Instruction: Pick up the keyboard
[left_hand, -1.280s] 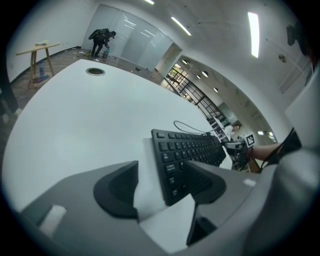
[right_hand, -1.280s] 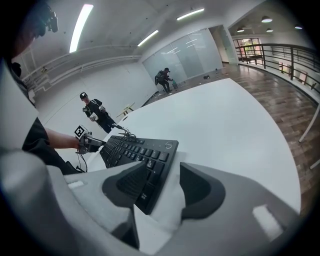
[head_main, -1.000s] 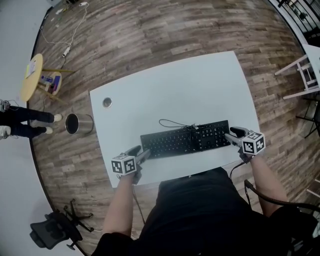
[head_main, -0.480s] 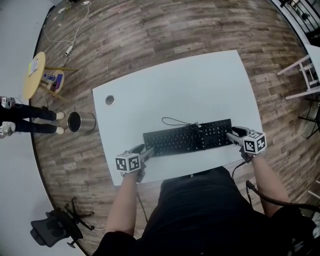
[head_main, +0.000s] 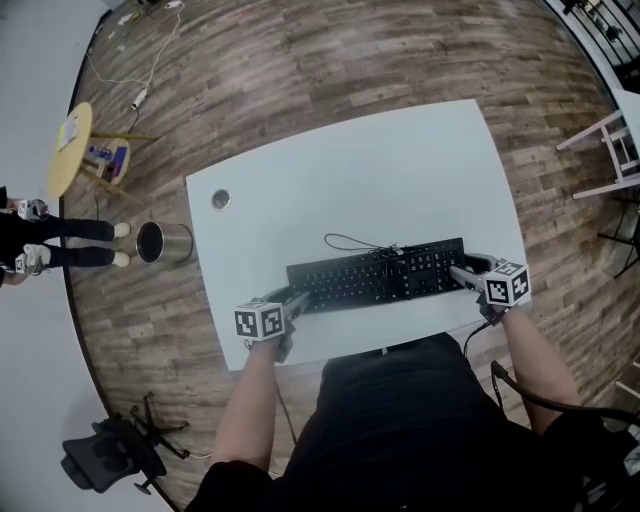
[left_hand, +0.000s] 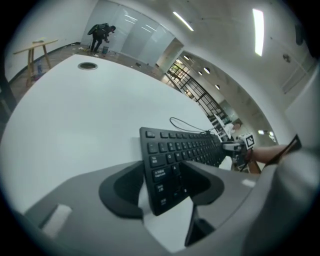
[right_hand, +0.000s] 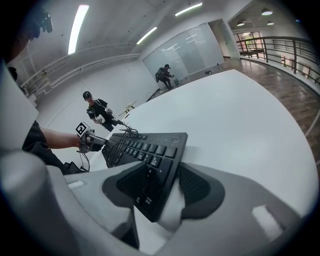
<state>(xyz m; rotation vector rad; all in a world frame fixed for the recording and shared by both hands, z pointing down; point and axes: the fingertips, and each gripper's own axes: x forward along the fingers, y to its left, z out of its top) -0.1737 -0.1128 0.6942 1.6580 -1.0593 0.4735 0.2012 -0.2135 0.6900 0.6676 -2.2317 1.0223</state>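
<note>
Nearest to us, our left gripper (left_hand: 161, 167) sits at the left end of the keyboard (left_hand: 185, 147). Its jaws stand wide and have just been closing a little. The keyboard's short end lies between them, with bare white showing between the outer pad and that end, so we see no grip yet.

Our right gripper (right_hand: 164, 167) mirrors it at the other end. Its jaws are also wide, with the keyboard's right end between them and a white wedge showing beside the outer pad. The cubes (head_main: 507, 285) on both tools carry square black-and-white markers and no words.

The keyboard is black and lies flat near the front edge of the white table (head_main: 400, 170), running left to right between the two tools. Its keys have white legends, too small for us to read. A small round badge (right_hand: 176, 139) sits at its far right corner, and we cannot make out the lettering. Its thin black cable (head_main: 345, 243) loops on the table just behind it.

Farther back, near the table's left corner, is a round hole (head_main: 221, 199).

On the wooden floor (head_main: 330, 60) left of the table stands a round metal bin (head_main: 162, 243). Its inside is dark, and we cannot tell what it holds. Beyond it are a round side table (head_main: 68, 145) and a person (head_main: 60, 245) in dark clothes.
</note>
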